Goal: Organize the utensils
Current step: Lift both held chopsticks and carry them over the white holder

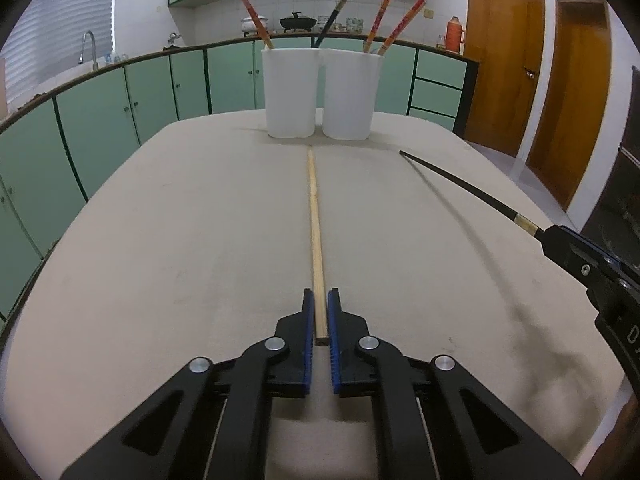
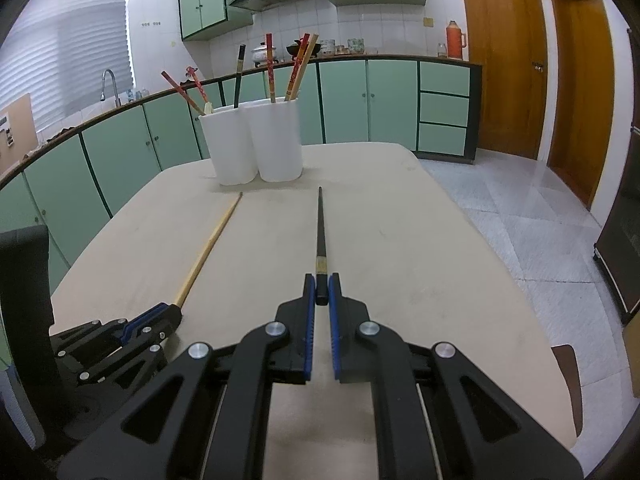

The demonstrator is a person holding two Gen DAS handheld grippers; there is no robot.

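My left gripper (image 1: 321, 298) is shut on the thick end of a light wooden chopstick (image 1: 314, 220), which points straight ahead over the beige table (image 1: 180, 220). My right gripper (image 2: 321, 282) is shut on the end of a black chopstick (image 2: 320, 224); it also shows in the left wrist view (image 1: 460, 182). Two white cups (image 1: 290, 92) (image 1: 350, 94) stand side by side at the table's far edge, holding several red and black chopsticks (image 1: 380, 18). In the right wrist view the cups (image 2: 230, 144) (image 2: 278, 140) are ahead on the left, and the left gripper (image 2: 160, 314) sits low left.
Green kitchen cabinets (image 1: 120, 120) and a counter with a sink tap (image 1: 90, 46) run behind the table. Wooden doors (image 1: 504, 52) are at the right. A tiled floor (image 2: 520, 220) lies to the right of the table. A dark chair back (image 2: 24, 300) stands at the left.
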